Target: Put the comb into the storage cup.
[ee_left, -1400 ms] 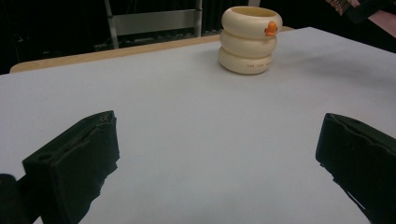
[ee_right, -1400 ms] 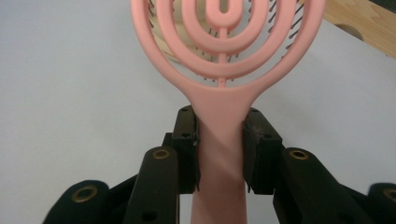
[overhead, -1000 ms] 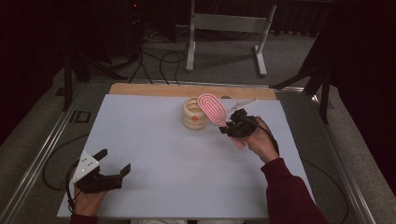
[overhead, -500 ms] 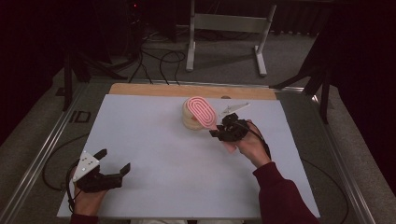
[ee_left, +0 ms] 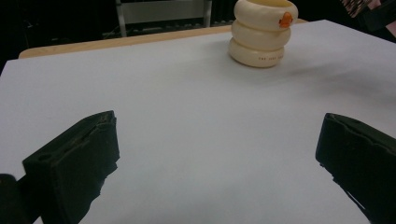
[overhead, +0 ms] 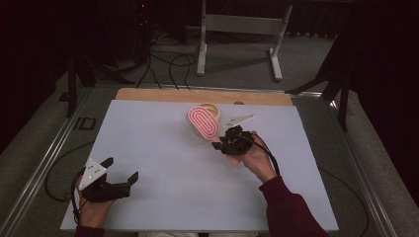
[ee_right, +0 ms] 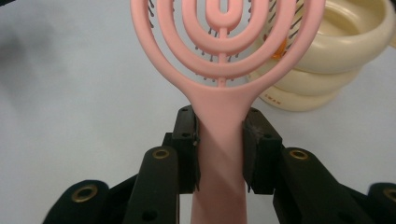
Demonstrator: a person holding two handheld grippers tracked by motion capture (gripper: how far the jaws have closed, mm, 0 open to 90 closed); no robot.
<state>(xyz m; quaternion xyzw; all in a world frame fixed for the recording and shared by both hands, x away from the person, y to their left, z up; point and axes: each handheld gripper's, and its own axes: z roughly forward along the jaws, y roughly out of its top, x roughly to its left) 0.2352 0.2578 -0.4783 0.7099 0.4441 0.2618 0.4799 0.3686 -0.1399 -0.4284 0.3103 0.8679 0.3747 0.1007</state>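
Black left gripper lay at near left corner of table, unmoved over last second; jaws wide apart, nothing between them, hand low and level, pointed at far cup. Cream cup, ribbed, stood far centre. Pink brush had slid left from second before, head now over cup. Likely meant brush was being brought to cup for insertion. Right gripper clamped tight on brush handle, palm up, forearm angled in from near right, brush head tilted up and away.
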